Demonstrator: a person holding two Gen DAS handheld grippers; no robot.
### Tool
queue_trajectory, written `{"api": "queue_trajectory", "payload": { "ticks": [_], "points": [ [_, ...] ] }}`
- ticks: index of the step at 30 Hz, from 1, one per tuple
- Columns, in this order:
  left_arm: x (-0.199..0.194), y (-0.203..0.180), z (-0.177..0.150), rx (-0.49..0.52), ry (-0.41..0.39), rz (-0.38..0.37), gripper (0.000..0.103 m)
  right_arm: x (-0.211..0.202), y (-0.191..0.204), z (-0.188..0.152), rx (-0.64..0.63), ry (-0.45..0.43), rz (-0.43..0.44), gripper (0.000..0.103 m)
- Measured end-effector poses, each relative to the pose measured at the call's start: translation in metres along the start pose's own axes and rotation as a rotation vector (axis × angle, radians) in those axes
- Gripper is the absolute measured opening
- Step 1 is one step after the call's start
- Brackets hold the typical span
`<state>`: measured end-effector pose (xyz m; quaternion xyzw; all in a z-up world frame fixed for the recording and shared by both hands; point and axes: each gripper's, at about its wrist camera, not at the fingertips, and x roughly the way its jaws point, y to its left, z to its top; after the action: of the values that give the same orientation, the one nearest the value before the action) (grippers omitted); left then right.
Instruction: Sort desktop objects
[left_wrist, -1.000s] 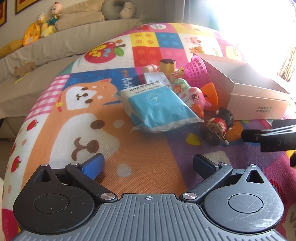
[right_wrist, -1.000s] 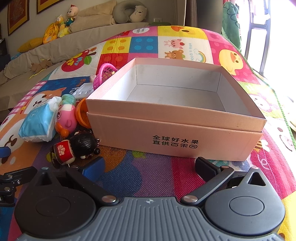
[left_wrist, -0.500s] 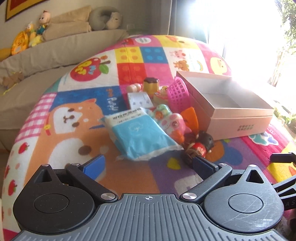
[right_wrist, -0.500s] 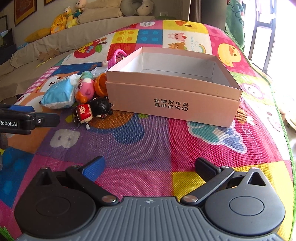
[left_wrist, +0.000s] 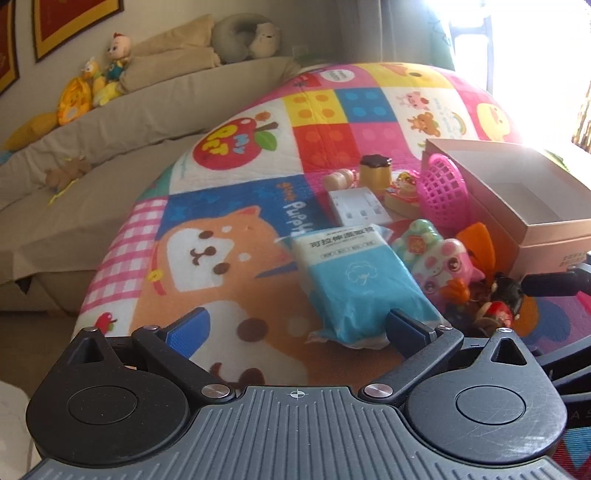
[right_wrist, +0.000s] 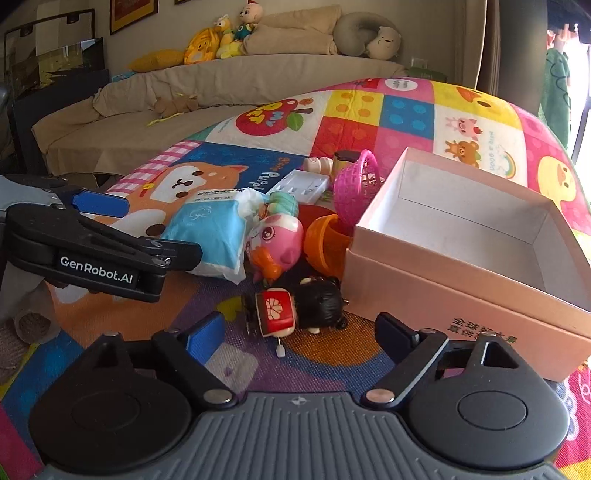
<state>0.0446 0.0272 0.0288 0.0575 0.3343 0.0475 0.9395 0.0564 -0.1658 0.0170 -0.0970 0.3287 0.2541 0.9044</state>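
A pile of objects lies on the colourful play mat beside an empty pink cardboard box (right_wrist: 476, 236) (left_wrist: 524, 206). A blue tissue pack (left_wrist: 354, 284) (right_wrist: 210, 229) lies nearest my left gripper (left_wrist: 295, 325), which is open and empty just short of the pack. My right gripper (right_wrist: 299, 332) is open and empty, just in front of a black-haired wind-up doll (right_wrist: 295, 306) (left_wrist: 498, 299). A pink duck toy (right_wrist: 277, 243) (left_wrist: 439, 258), an orange cup (right_wrist: 325, 240), a pink basket (right_wrist: 354, 184) (left_wrist: 443, 184) and a white socket (left_wrist: 358, 206) lie behind.
A brown-lidded jar (left_wrist: 375, 171) and small toys (left_wrist: 402, 190) lie at the back of the pile. My left gripper's body (right_wrist: 92, 254) shows at the left of the right wrist view. A beige sofa (right_wrist: 221, 96) with plush toys runs behind the mat.
Both grippers moved back in toward the pile after pulling away. The left now sits close to the tissue pack, the right close to the wind-up doll. Both stay open.
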Motion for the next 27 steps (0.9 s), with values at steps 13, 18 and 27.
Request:
{"api": "queue_trajectory", "payload": {
  "ticks": [13, 18, 27],
  "points": [
    [-0.028, -0.012, 0.019, 0.006, -0.123, -0.301, 0.103, -0.047, -0.04, -0.034, 0.058, -0.02, -0.125, 0.064],
    [0.005, -0.057, 0.031, 0.103, -0.11, -0.356, 0.103, -0.068, -0.083, -0.054, 0.215, -0.034, -0.225, 0.09],
    [0.022, -0.06, 0.019, 0.14, 0.015, -0.551, 0.103, -0.065, -0.106, -0.066, 0.356, -0.039, -0.202, 0.103]
  ]
}}
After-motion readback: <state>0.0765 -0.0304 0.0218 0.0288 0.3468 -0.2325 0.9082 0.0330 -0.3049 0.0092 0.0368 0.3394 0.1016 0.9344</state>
